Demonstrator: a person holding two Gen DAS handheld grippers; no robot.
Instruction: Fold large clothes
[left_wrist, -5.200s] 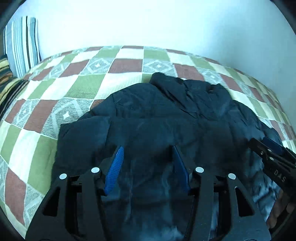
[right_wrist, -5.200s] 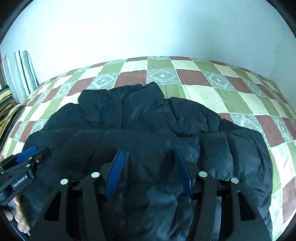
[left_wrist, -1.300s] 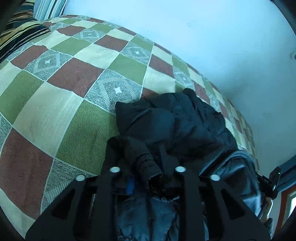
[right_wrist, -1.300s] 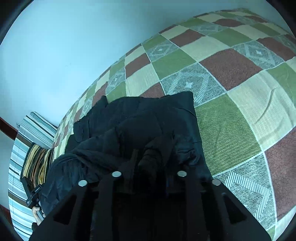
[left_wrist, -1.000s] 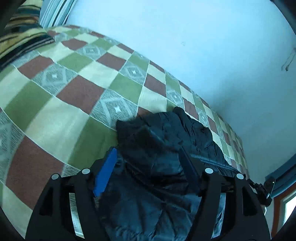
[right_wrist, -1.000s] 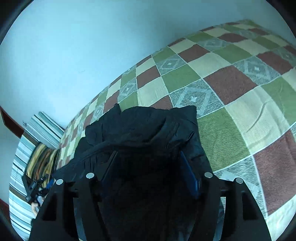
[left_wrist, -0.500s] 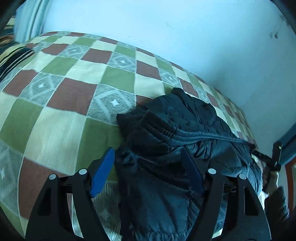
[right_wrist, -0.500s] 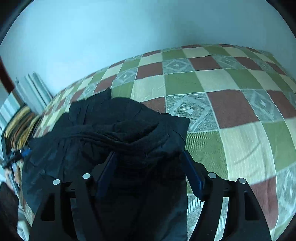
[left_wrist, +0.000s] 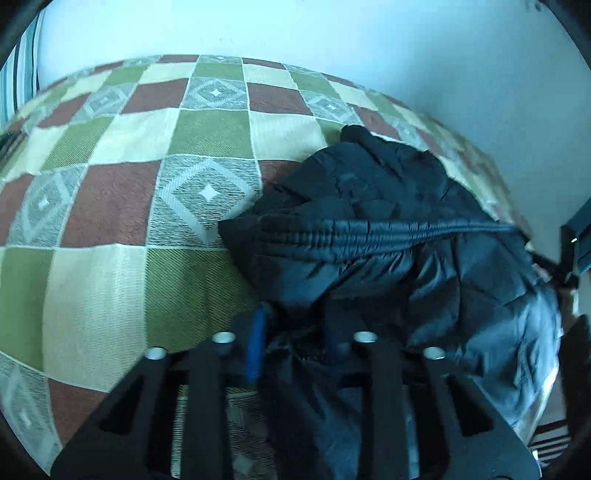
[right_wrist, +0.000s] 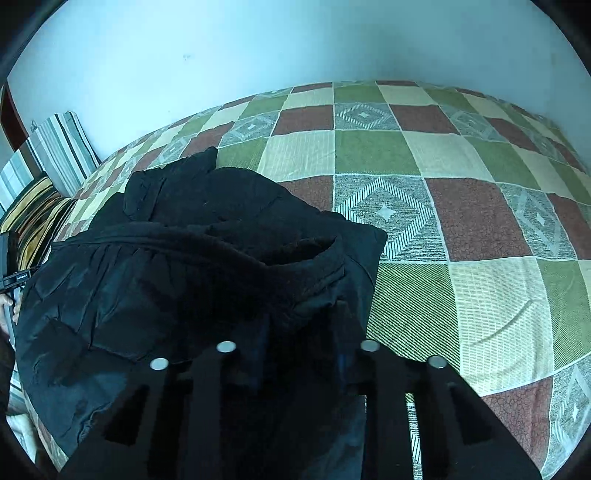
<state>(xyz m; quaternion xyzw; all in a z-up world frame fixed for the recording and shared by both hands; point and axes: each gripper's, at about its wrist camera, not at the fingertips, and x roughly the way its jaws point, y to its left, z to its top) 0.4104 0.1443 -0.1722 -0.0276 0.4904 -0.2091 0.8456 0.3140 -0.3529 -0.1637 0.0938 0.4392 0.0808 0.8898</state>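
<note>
Nearest the lens in the left wrist view, the left gripper (left_wrist: 295, 325) is closing: half a second ago its blue pads stood wide around the jacket's corner, now they have drawn in with a bunch of dark fabric pinched between them. The right gripper (right_wrist: 301, 339) shows the same change; its jaws are closing and its fingers are sunk into cloth at the opposite corner, the pads themselves mostly hidden by the fabric.

Judgement: both tongs are re-grasping the near edge of the already doubled jacket (left_wrist: 388, 236), so one fold is done and a second fold or a lift for carrying is being set up. How firm either grip is cannot be told from the pictures.

Pose: both tools point steeply down toward the bed, and compared with a second ago the horizon in each view has levelled, so the wrists have rolled back toward upright while lowering onto the cloth.

Further out, the jacket lies as a thick bundle on the checked bedspread (left_wrist: 122, 206), its ribbed hem (left_wrist: 354, 236) running across the top of the bundle in the left view, its collar opening (right_wrist: 295, 251) facing up in the right view. At the far edge of the bed striped pillows (right_wrist: 62, 147) lean against the pale wall (right_wrist: 258, 48).
</note>
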